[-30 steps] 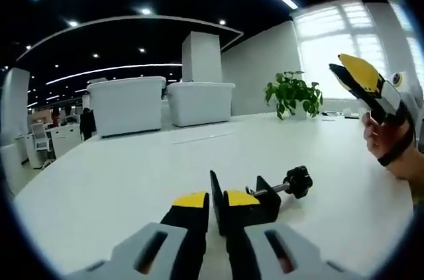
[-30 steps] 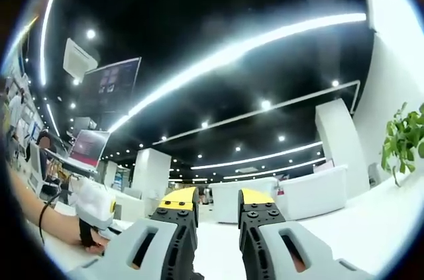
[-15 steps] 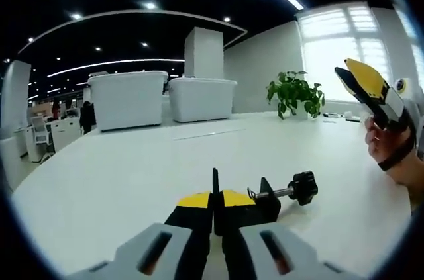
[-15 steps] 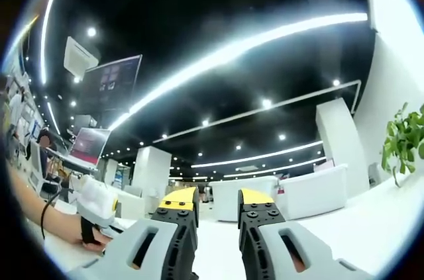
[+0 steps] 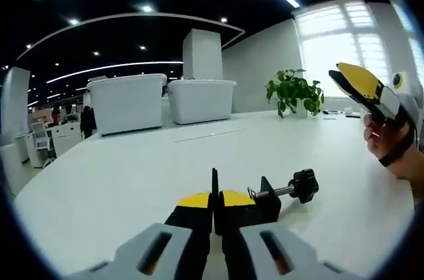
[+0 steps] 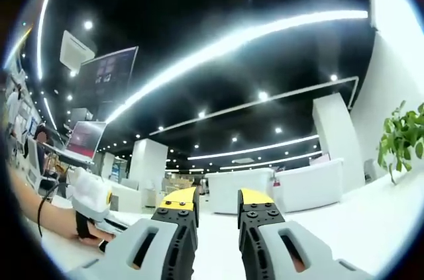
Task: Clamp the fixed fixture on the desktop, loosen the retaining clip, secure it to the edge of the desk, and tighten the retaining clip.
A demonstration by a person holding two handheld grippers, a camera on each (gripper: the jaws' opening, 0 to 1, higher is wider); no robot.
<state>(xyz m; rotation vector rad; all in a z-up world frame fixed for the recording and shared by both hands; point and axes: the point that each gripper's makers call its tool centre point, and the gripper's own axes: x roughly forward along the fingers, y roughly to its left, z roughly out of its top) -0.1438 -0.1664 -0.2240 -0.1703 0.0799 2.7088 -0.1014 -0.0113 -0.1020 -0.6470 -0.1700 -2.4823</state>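
Note:
A black C-shaped clamp fixture (image 5: 267, 203) lies on the white desktop (image 5: 132, 181), its screw ending in a black knob (image 5: 303, 184) that points right. My left gripper (image 5: 215, 199) is shut on the fixture's thin upright plate, which sticks up between the yellow tips. A hand holds my right gripper (image 5: 361, 87) in the air at the right, well above the desk and apart from the fixture. In the right gripper view, the right gripper (image 6: 217, 199) stands open with nothing between its jaws, aimed up at the ceiling.
Two white bins (image 5: 126, 104) and a potted plant (image 5: 295, 91) stand at the desk's far side. The hand holding the left gripper (image 6: 89, 197) shows at the lower left of the right gripper view. The desk edge curves along the left.
My left gripper's jaws have come together onto the fixture's plate. The right gripper has hardly moved, staying raised with only a slight tilt.

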